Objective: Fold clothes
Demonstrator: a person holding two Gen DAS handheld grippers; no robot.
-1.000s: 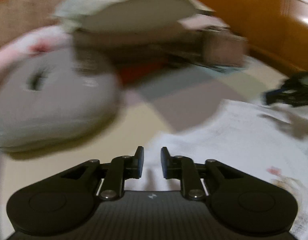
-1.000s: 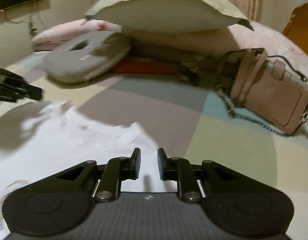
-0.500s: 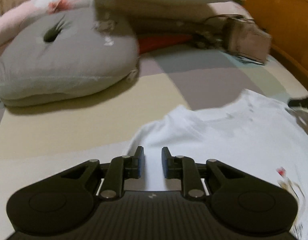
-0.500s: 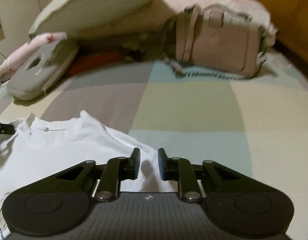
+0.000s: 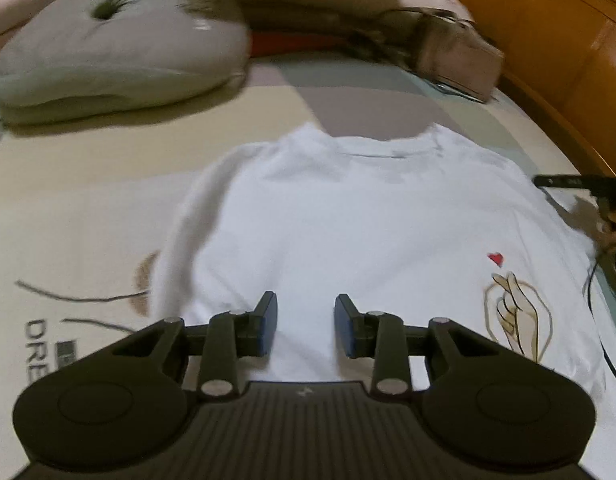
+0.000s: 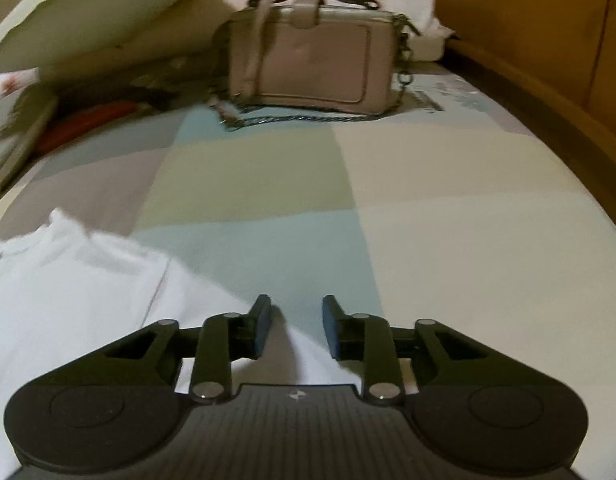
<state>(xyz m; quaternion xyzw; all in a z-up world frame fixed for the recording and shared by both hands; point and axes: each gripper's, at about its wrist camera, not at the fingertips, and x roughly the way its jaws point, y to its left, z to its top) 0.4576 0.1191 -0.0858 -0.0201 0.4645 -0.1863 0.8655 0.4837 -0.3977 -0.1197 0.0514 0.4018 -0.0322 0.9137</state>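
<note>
The white cotton T-shirt with a red heart and hand print [image 5: 348, 220] lies flat on the pastel patchwork bedspread [image 6: 428, 208], collar toward the beige leather handbag [image 6: 316, 64]. The left gripper [image 5: 305, 326] and right gripper [image 6: 295, 332] have just been opening and hang released above its cloth, nothing pinched. To fold well, each should probably pinch a side edge fully and lift evenly, so no slack bunches.

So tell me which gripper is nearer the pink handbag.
Right. The right gripper points across bare bedspread at the handbag; the left gripper sits over the white T-shirt, farther off.
</note>
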